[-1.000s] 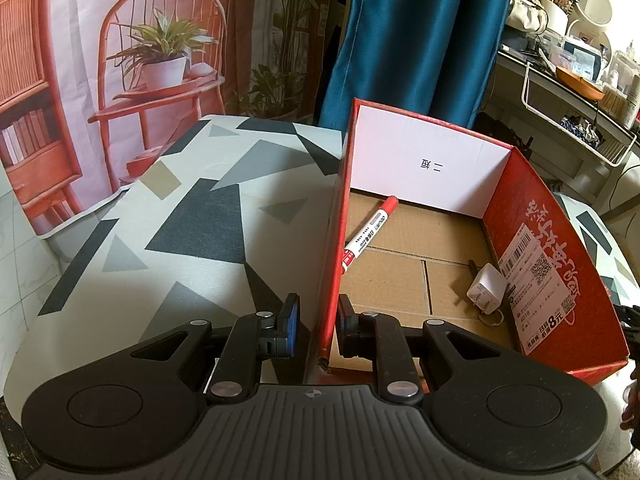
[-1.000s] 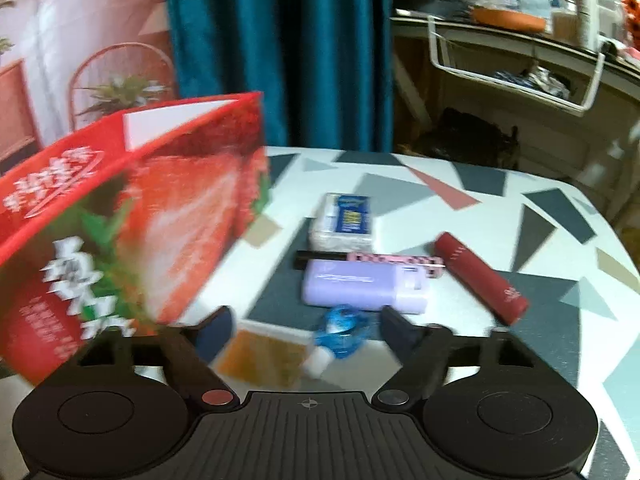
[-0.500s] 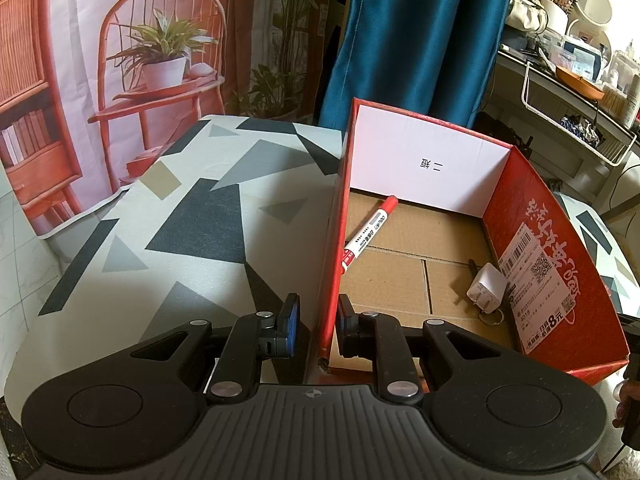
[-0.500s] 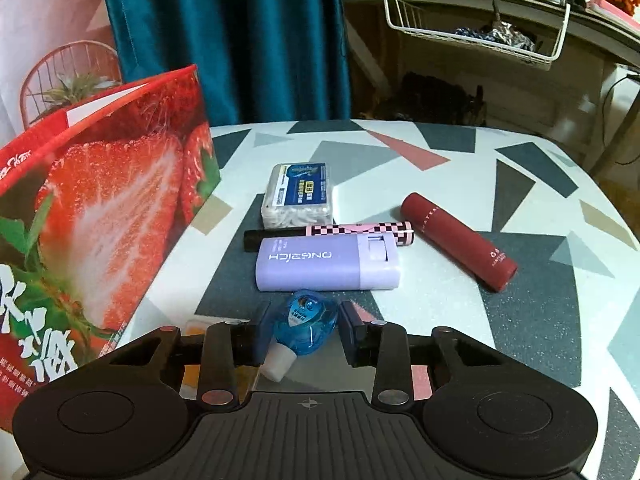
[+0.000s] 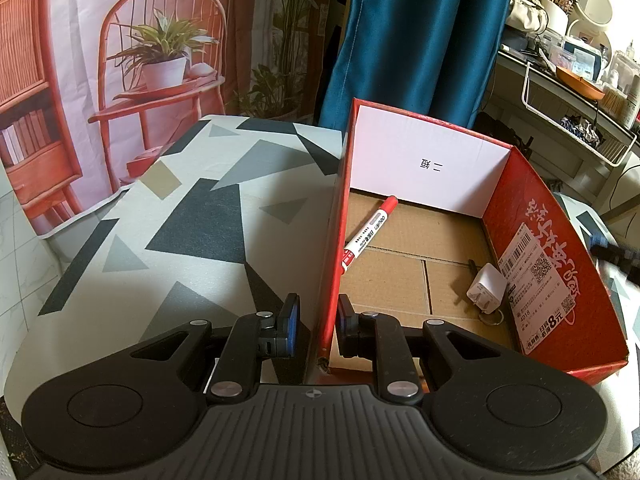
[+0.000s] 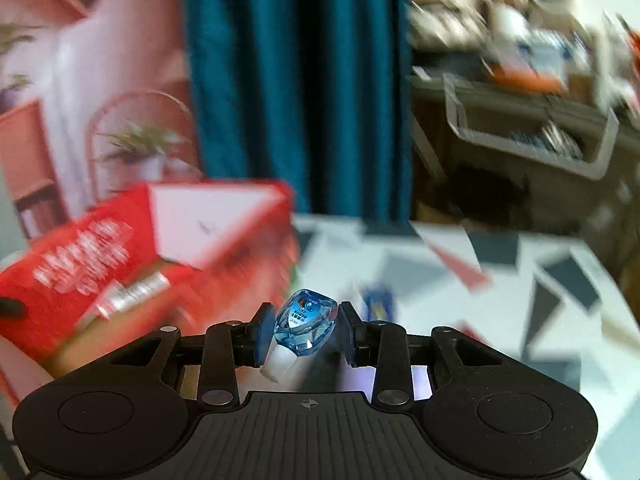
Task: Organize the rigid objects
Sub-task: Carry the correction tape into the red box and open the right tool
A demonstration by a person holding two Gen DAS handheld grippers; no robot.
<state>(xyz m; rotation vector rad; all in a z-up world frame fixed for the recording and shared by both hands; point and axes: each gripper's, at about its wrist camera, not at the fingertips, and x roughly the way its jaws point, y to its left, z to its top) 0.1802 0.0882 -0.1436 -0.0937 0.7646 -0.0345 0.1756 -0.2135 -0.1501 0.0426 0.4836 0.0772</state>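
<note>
My right gripper (image 6: 305,330) is shut on a small blue correction-tape dispenser (image 6: 306,322) with a white tip, held in the air above the patterned table. The red cardboard box (image 6: 120,256) lies to its left, blurred. In the left wrist view my left gripper (image 5: 318,320) is shut on the box's left wall (image 5: 334,248), one finger outside and one inside. On the box floor lie a red-capped marker (image 5: 366,236) and a white charger plug (image 5: 486,292).
The table (image 5: 180,216) has a grey, black and white triangle pattern. A blurred blue-and-white pack (image 6: 378,300) lies on it beyond the right gripper. A teal curtain (image 6: 296,80) and a cluttered shelf (image 6: 528,128) stand behind the table.
The right gripper closed on the blue dispenser on the table, then lifted it and swung up toward the box. The left gripper and the box kept still.
</note>
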